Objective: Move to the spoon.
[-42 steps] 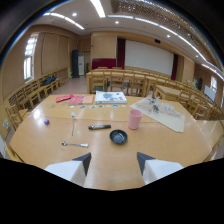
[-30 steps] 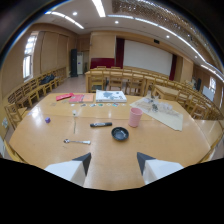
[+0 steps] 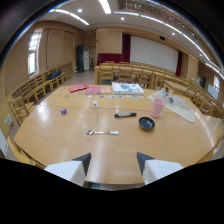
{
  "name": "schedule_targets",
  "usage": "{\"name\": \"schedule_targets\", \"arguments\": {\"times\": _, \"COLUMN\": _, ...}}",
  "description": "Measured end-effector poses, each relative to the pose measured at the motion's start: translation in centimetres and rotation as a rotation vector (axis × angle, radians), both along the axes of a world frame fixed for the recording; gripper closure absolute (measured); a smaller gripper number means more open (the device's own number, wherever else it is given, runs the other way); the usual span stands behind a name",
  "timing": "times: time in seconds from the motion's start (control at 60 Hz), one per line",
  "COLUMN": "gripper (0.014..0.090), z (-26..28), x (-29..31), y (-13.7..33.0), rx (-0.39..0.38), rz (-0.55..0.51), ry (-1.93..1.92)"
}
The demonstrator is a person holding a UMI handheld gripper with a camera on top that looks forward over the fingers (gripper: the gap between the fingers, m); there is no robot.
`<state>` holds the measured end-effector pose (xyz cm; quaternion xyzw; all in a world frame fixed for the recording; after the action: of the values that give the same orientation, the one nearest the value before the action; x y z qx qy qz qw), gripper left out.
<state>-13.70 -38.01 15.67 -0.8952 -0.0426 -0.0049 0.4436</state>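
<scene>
A silver spoon (image 3: 102,132) lies flat on the wooden table (image 3: 60,140), its bowl pointing left, a short way ahead of my fingers and slightly left of the gap between them. My gripper (image 3: 113,162) is open with nothing between its fingers, and it hovers above the table's near edge. Beyond the spoon a thin stick (image 3: 97,117) lies pointing away from me.
A black marker (image 3: 125,115), a small black dish (image 3: 146,123) and a pink cup (image 3: 158,107) sit ahead to the right. A small purple object (image 3: 63,111) is at left. Papers and books (image 3: 128,88) lie at the far side. Wooden chairs (image 3: 30,90) ring the table.
The view has swung to the right and drawn a little closer to the table; the spoon now lies nearer the middle, just ahead of the fingers. The fingers' spread is unchanged.
</scene>
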Motion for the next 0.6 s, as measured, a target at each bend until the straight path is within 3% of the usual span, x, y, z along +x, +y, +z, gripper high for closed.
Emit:
{"name": "schedule_targets", "arguments": {"times": 0.183, "gripper": 0.0182, "z": -3.1, "x": -4.3, "y": 4.8, "rx": -0.020, "rz": 0.037, "ry": 0.031}}
{"name": "schedule_targets", "arguments": {"times": 0.417, "gripper": 0.0185, "z": -7.8, "x": -7.1, "y": 12.3, "rx": -0.065, "rz": 0.012, "ry": 0.044}}
{"name": "schedule_targets", "arguments": {"times": 0.6, "gripper": 0.0182, "z": -10.1, "x": -8.3, "y": 14.2, "rx": -0.103, "rz": 0.003, "ry": 0.057}}
